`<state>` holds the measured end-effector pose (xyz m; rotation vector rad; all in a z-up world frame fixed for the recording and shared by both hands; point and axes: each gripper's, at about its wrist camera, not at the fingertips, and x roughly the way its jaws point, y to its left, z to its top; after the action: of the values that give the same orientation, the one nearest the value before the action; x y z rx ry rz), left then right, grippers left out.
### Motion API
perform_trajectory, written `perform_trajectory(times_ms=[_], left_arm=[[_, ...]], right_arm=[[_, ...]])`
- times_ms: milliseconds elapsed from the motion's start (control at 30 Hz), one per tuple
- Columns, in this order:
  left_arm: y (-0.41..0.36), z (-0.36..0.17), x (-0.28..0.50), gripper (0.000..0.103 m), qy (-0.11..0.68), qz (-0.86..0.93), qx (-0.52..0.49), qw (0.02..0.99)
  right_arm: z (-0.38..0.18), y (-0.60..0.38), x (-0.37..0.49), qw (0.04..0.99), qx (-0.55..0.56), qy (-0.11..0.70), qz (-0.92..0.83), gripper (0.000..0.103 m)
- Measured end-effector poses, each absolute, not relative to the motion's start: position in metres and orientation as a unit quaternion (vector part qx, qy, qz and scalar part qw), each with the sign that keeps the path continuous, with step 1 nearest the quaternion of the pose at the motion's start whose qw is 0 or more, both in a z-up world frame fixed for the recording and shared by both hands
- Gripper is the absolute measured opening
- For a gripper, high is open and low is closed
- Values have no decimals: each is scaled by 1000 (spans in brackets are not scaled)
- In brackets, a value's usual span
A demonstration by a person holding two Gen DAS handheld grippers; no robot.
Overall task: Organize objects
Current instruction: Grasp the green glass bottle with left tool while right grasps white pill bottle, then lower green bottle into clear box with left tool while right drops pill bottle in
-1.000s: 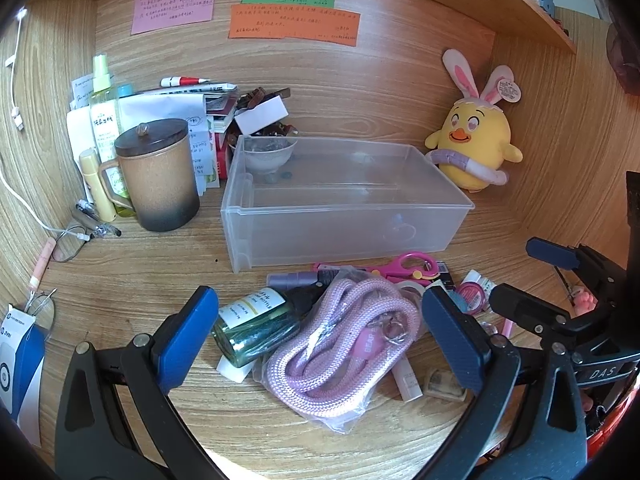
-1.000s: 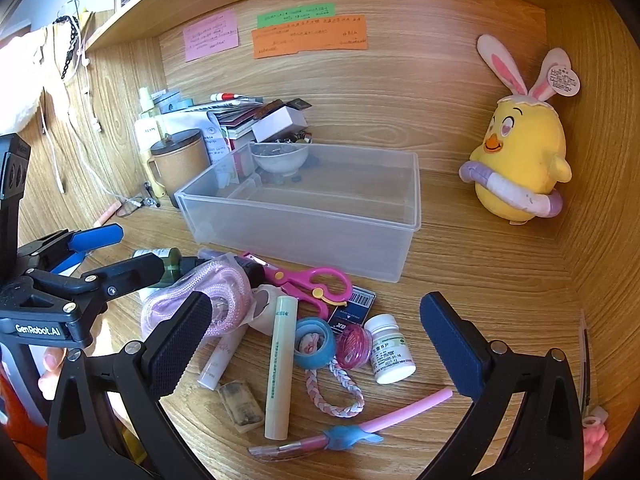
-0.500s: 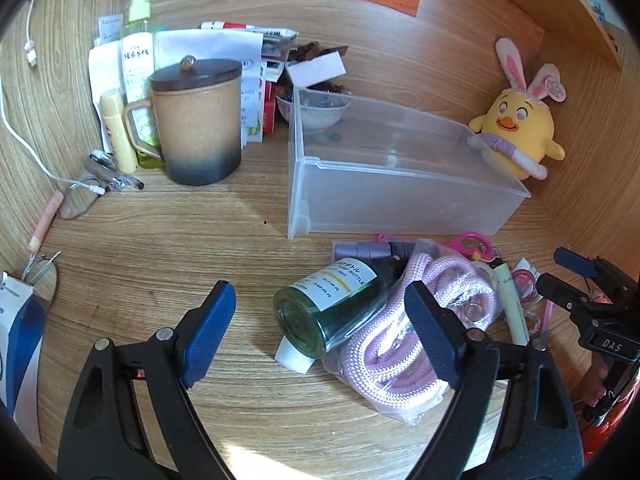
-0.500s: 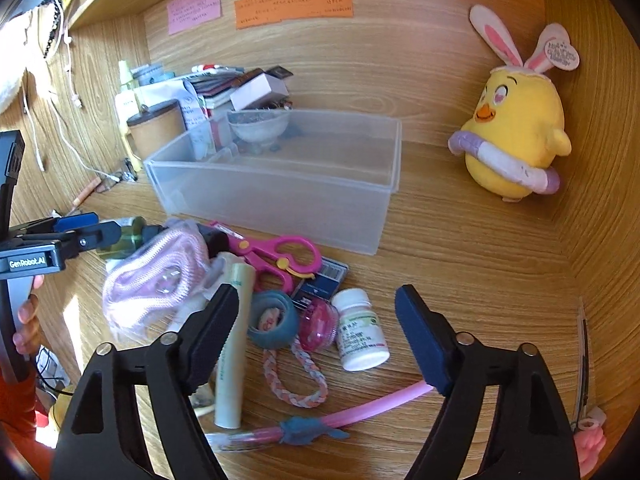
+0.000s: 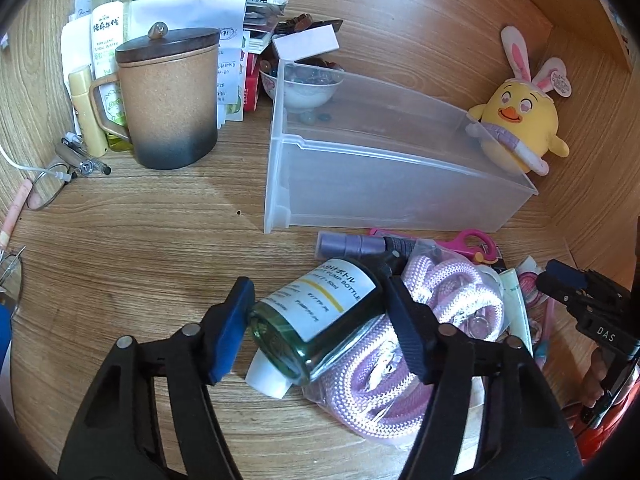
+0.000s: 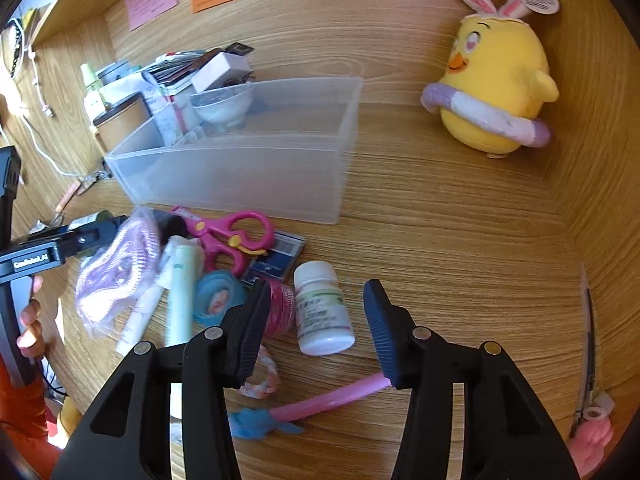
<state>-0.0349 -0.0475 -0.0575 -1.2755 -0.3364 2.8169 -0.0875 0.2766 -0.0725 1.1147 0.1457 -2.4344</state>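
A clear plastic bin stands on the wooden desk; it also shows in the right wrist view. A green glass pump bottle lies on its side between the fingers of my left gripper; the pads touch or nearly touch it. A bagged pink rope lies beside it. My right gripper is open around a white pill bottle, with gaps on both sides. Pink scissors, tape rolls, a pale tube and a pink straw brush lie around it.
A lidded brown mug, a spray bottle, papers and a small bowl stand at the back left. A yellow chick plush sits at the right wall. Glasses and a cable lie at the left.
Both grippers have moved down and forward and narrowed. The left one now brackets the green bottle, the right one the white pill bottle.
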Motion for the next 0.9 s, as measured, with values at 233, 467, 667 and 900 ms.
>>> perform_trajectory(times_ms=[233, 467, 667, 900], left_arm=[[-46, -53, -32, 64, -98, 912, -397, 2], [-47, -39, -25, 64, -98, 921, -377, 1], [-45, -20, -22, 64, -93, 931, -352, 4], [-41, 7, -30, 64, -78, 944, -320, 10]], right_arm=[[-80, 289, -91, 227, 426, 42, -875, 45], [-79, 297, -103, 214, 429, 26, -877, 45], [-83, 285, -109, 226, 429, 29, -874, 28], [-80, 284, -108, 221, 419, 33, -880, 27]])
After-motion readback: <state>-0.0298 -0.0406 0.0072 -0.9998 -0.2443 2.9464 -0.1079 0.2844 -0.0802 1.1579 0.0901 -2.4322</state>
